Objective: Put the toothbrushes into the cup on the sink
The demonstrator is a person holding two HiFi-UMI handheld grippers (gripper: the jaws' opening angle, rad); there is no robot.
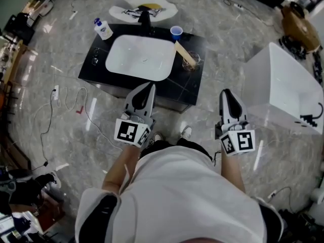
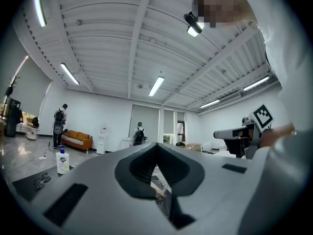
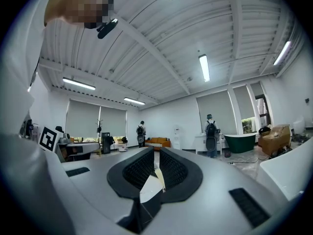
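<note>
The left claw [image 1: 147, 92] and the right claw [image 1: 228, 95] are both clenched and carry nothing: in the left gripper view the left claw [image 2: 157, 147] has its jaws together, with only the dark surface showing beyond them, and in the right gripper view the right claw [image 3: 156, 153] is likewise closed on nothing. Both are held close to the person's body, well apart from the sink [image 1: 140, 57].

On the black surface [image 1: 169, 90], right of the white basin, a pale wooden piece that looks like the toothbrushes [image 1: 183, 52] lies slanted, its lower end at a clear cup [image 1: 193, 62]. Whether that end sits inside the cup or only leans on its rim is too small to tell. A blue cup [image 1: 176, 32] stands apart at the back edge and a soap bottle [image 1: 103, 29] at the far left corner.

With no claw at work, the task seems either finished or not yet begun; if the brushes only rest on the rim, all of the placing is left
</note>
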